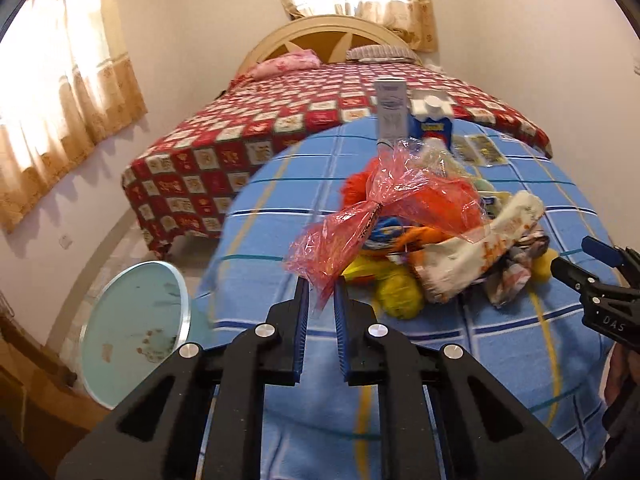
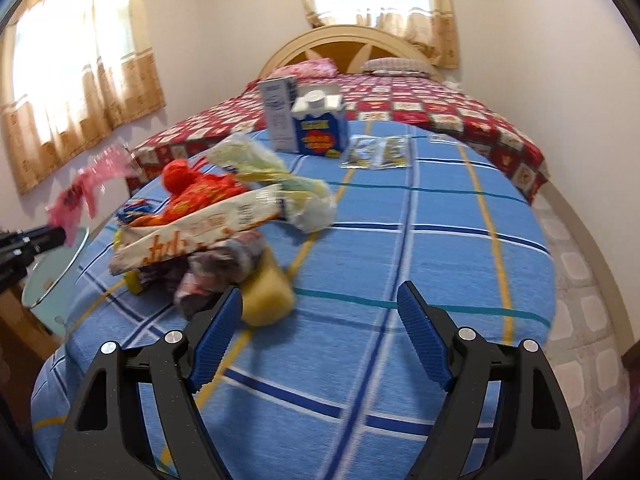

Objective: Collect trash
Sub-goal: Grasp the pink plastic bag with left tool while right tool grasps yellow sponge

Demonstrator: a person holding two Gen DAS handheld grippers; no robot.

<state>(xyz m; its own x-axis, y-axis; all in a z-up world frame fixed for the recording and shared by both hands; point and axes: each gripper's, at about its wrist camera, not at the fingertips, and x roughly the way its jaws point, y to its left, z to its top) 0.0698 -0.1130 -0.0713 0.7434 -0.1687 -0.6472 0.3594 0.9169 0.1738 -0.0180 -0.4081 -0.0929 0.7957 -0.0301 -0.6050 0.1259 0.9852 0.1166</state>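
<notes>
A: What has the left claw (image 1: 323,286) got?

B: Its pads are pinched on the near corner of a red cellophane wrapper (image 1: 384,200), nearly closed, with only the thin film between them. The wrapper hangs lifted over the trash pile (image 1: 436,248).

A: And the right claw (image 2: 320,292)?

B: Wide apart, nothing between the pads. It hovers over the blue checked blanket (image 2: 420,240), with a yellow sponge (image 2: 266,298) just beside its left pad.

A: Where does the pile lie?

B: On the blanket, left of the right claw: a cream packet (image 2: 192,236), orange wrappers (image 2: 200,192), a pale bag (image 2: 280,176). Far behind stand a white box (image 2: 280,114) and a blue carton (image 2: 320,128), touching; flat sachets (image 2: 376,152) lie to their right.

A: Beyond that?

B: A red checked bed (image 1: 248,140). A round glass top (image 1: 136,324) is at the near left.
</notes>
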